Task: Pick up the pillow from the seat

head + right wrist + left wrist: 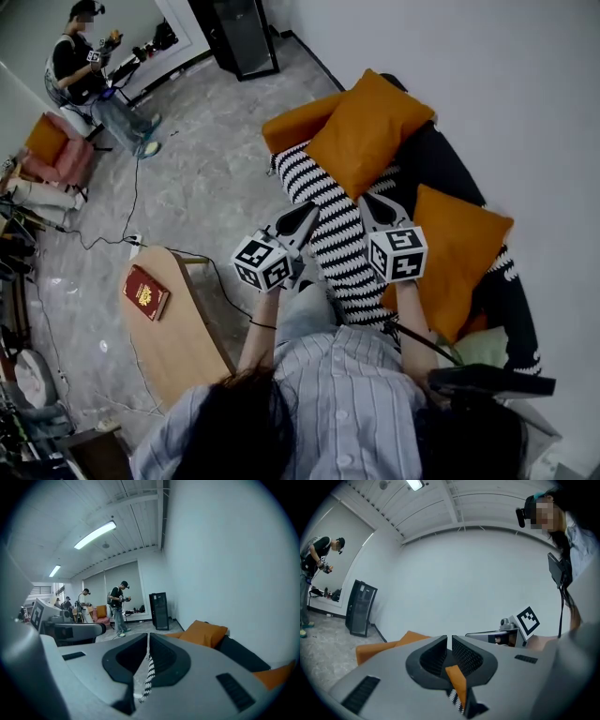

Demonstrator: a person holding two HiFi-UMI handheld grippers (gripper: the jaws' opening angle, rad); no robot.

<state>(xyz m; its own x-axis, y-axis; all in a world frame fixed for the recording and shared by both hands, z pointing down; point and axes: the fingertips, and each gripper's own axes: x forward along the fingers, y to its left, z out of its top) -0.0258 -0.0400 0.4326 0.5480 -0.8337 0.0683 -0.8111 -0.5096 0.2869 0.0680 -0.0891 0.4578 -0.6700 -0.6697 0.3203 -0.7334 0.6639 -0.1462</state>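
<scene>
Pillow [366, 131], orange, ahead on striped seat [330, 234]; left tool [307, 211], right tool [368, 202] closed, empty; table [183, 333] beside, book [146, 292] probably atop.

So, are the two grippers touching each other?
Apart. In the head view the striped pillow shows plainly in the gap between the left gripper and the right gripper.

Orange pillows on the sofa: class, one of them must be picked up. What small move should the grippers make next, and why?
Probably open both sets of jaws. The left gripper and the right gripper are shut with nothing held, and they point towards the orange pillow just ahead, which neither touches yet.
</scene>
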